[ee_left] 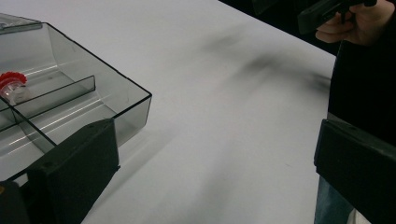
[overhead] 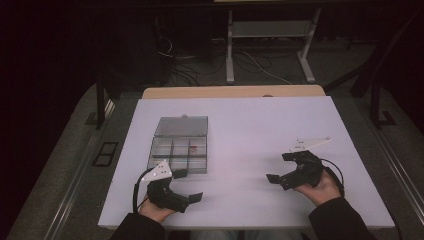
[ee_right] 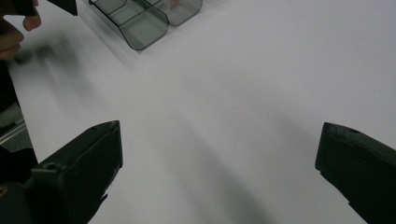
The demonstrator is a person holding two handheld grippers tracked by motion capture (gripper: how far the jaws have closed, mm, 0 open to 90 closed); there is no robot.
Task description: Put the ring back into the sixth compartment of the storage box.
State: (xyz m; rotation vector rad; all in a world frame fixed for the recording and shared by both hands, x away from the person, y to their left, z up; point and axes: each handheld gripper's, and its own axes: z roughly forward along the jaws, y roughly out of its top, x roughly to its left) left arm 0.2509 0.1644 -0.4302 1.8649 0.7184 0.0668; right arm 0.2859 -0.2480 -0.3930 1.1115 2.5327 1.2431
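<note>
Since both grippers' jaws are wide apart and empty near the counter's front edge, I'd ease the left gripper (overhead: 186,185) over the clear smoky plastic compartment box (overhead: 178,150) toward the small red piece (ee_left: 10,83), right gripper (overhead: 281,166) waiting.

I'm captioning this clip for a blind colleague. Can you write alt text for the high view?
A person's two hands each hold an open black gripper over a white table: the left gripper just in front of a clear compartment box with its lid open, the right gripper apart at the right. A small red item lies in one compartment.
</note>
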